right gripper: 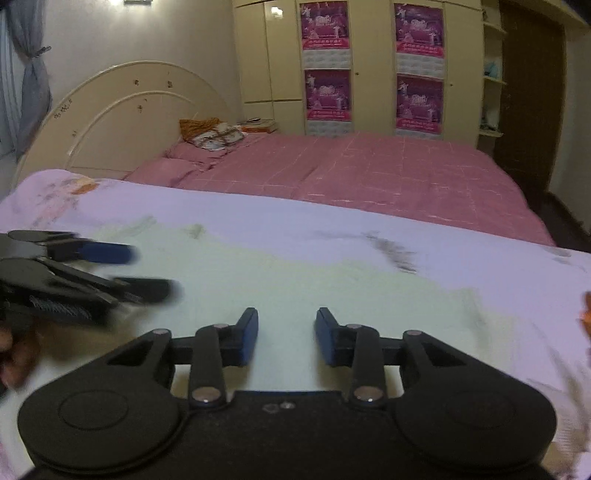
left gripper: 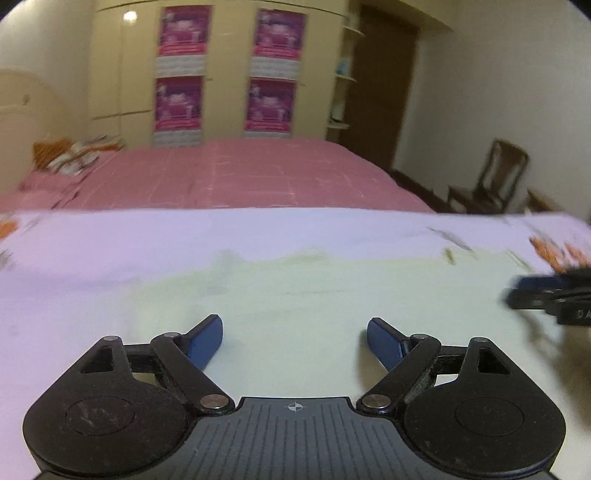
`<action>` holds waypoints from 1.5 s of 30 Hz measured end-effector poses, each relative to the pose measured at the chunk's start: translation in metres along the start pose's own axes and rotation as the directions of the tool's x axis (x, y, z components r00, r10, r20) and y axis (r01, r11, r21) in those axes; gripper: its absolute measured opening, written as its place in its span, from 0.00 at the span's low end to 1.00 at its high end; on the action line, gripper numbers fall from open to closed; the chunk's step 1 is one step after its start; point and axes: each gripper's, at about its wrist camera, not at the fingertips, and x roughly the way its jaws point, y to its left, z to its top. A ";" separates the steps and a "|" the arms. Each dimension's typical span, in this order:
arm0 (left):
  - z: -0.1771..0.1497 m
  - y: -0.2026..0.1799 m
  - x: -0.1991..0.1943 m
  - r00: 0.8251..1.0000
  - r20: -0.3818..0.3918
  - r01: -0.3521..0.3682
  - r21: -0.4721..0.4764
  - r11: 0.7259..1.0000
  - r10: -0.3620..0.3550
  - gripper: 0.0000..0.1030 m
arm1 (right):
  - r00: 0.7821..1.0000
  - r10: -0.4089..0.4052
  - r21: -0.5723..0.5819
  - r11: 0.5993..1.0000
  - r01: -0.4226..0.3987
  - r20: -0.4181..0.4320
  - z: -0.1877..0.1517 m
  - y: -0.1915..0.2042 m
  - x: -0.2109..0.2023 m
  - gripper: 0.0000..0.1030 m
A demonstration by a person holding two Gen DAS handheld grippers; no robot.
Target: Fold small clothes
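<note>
Left hand-held gripper [right gripper: 147,269] motion-blurred, chair [left gripper: 495,177] blurred

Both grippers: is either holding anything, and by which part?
Nothing is held. The left gripper and right gripper are open over the pale cloth.

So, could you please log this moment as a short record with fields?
surface: pale lilac and cream cloth spread flat, printed orange at its edges
left tool: blue pads apart, nothing between them, over the cloth
right tool: pads apart by a narrower gap, nothing between them
garment to fold: none told apart from the cloth
behind: pink checked bed, cream wardrobe with four magenta posters
sharpness: left view blurred
</note>
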 end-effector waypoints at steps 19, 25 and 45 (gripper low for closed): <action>-0.044 -0.059 -0.042 0.999 -0.002 -0.033 0.023 0.999 0.033 0.83 | 0.998 -0.061 -0.099 0.993 0.064 0.035 -0.049 0.070 -0.046 0.37; -0.055 -0.033 -0.060 0.996 0.011 -0.091 0.038 0.995 0.091 0.83 | 0.979 -0.205 0.078 0.976 0.204 0.007 -0.061 -0.001 -0.063 0.37; -0.114 -0.067 -0.131 0.993 -0.011 -0.121 0.043 0.992 0.121 0.83 | 0.996 -0.091 -0.029 0.995 0.091 -0.002 -0.110 0.076 -0.122 0.36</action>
